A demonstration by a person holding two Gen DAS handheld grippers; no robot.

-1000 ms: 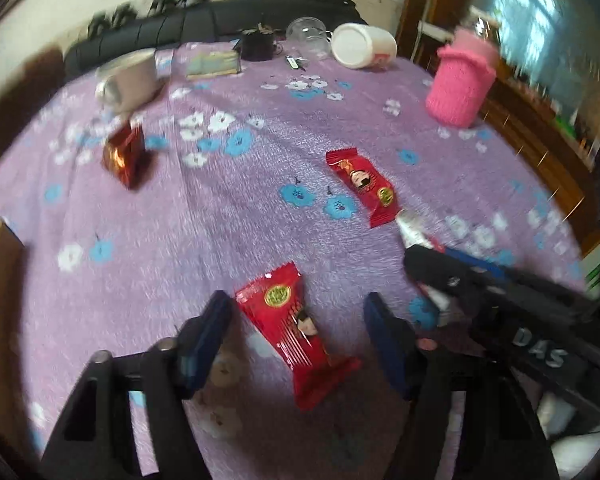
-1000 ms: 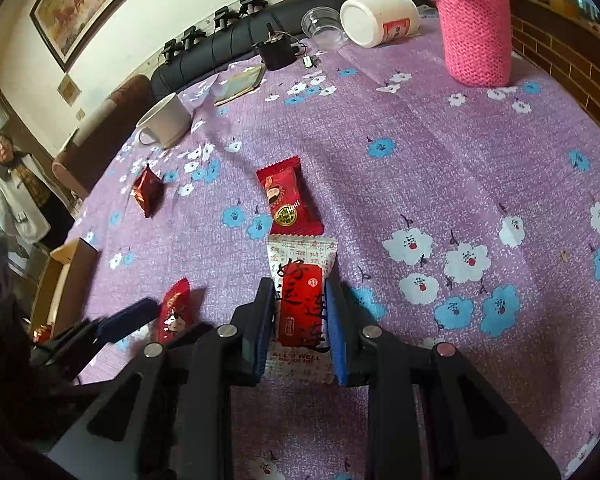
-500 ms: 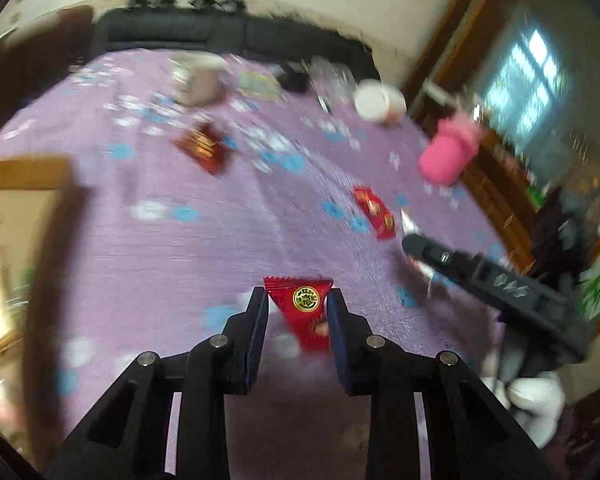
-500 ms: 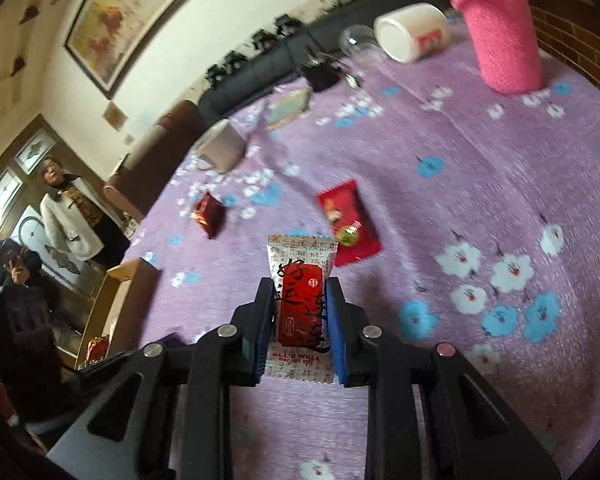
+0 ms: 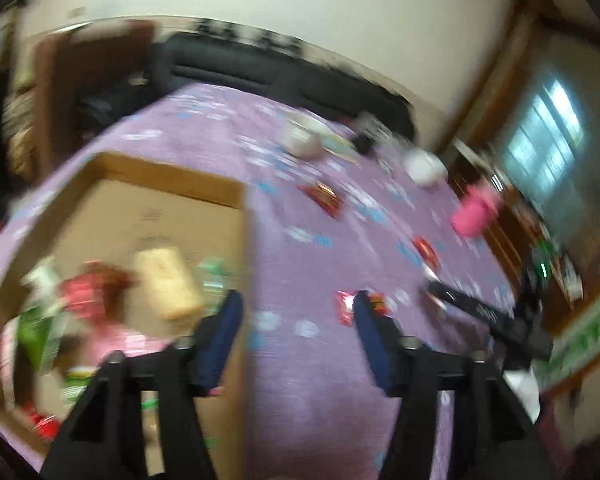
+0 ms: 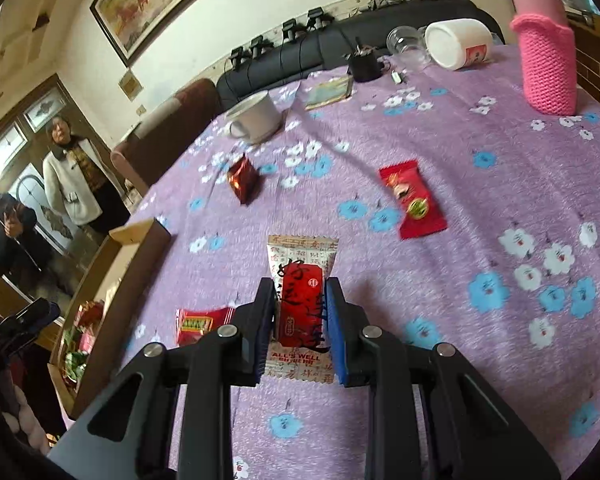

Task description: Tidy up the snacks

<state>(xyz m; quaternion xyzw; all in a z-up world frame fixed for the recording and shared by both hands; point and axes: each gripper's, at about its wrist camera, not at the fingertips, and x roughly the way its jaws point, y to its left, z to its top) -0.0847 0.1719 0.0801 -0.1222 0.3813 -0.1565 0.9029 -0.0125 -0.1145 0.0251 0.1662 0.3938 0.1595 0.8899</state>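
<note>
Clamping a white-and-red snack packet [image 6: 302, 306] at lower centre, the right gripper [image 6: 300, 320] hangs above the purple cloth [image 6: 480, 184]. The left gripper [image 5: 296, 336] is spread wide and empty, low in its blurred frame, with the cardboard box [image 5: 172, 168] of snacks at left.

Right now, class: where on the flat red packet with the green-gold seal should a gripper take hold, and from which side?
Grip the red packet across its narrow middle, from above: it lies flat and long on the purple cloth, clear on both long sides.
</note>
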